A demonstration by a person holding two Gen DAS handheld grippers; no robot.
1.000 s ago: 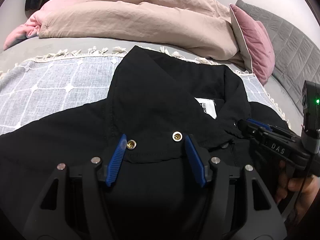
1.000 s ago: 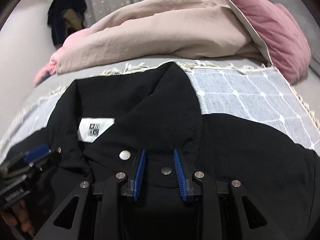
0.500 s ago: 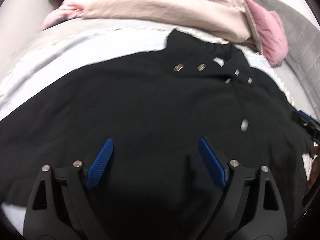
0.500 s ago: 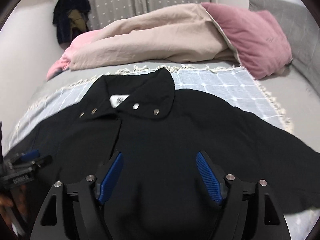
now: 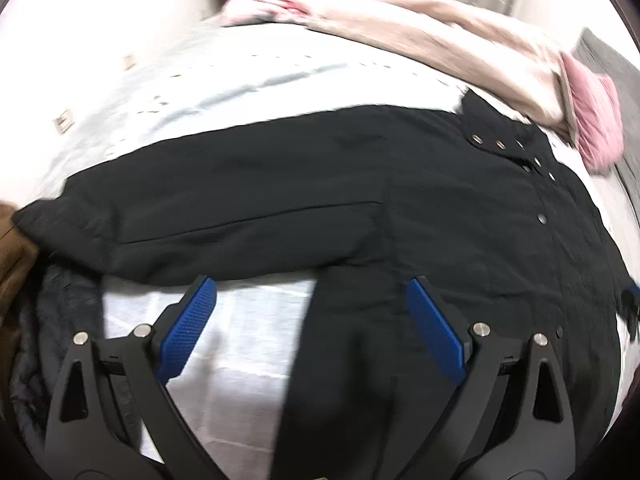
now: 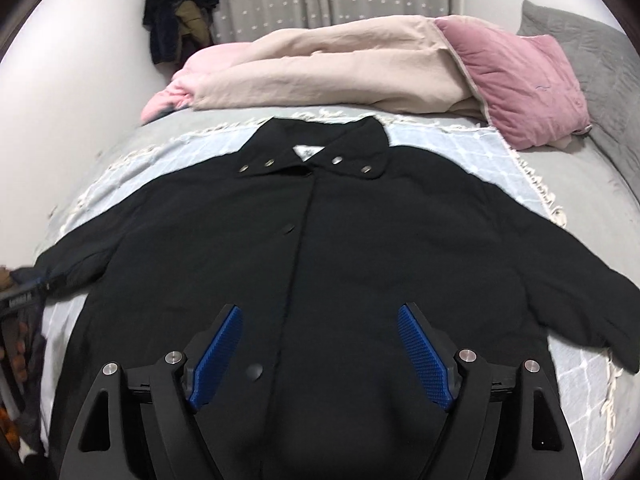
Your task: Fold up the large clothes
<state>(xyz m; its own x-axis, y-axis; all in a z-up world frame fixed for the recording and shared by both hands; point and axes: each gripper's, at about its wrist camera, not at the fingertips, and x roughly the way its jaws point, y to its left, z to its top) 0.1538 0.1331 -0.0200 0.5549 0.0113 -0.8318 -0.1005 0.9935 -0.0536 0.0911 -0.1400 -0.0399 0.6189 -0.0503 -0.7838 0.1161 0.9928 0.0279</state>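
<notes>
A black jacket (image 6: pixel 328 240) with metal snaps lies front up and spread flat on the bed, collar at the far end, both sleeves out to the sides. My right gripper (image 6: pixel 320 344) is open and empty above the jacket's lower front. My left gripper (image 5: pixel 316 320) is open and empty above the jacket's left side, where the left sleeve (image 5: pixel 192 216) meets the body. The left gripper also shows at the left edge of the right wrist view (image 6: pixel 24 300), by the left cuff.
A light blue checked blanket (image 6: pixel 480 148) with fringe lies under the jacket. A beige duvet (image 6: pixel 320 68) and a pink pillow (image 6: pixel 520 76) lie at the far end. Dark clothes (image 6: pixel 180 12) hang on the wall. A dark and brown pile (image 5: pixel 24 280) sits at the bed's left.
Both grippers let go of the collar, opened wide and pulled back toward the jacket's lower part. The left gripper swung out to the left sleeve side.
</notes>
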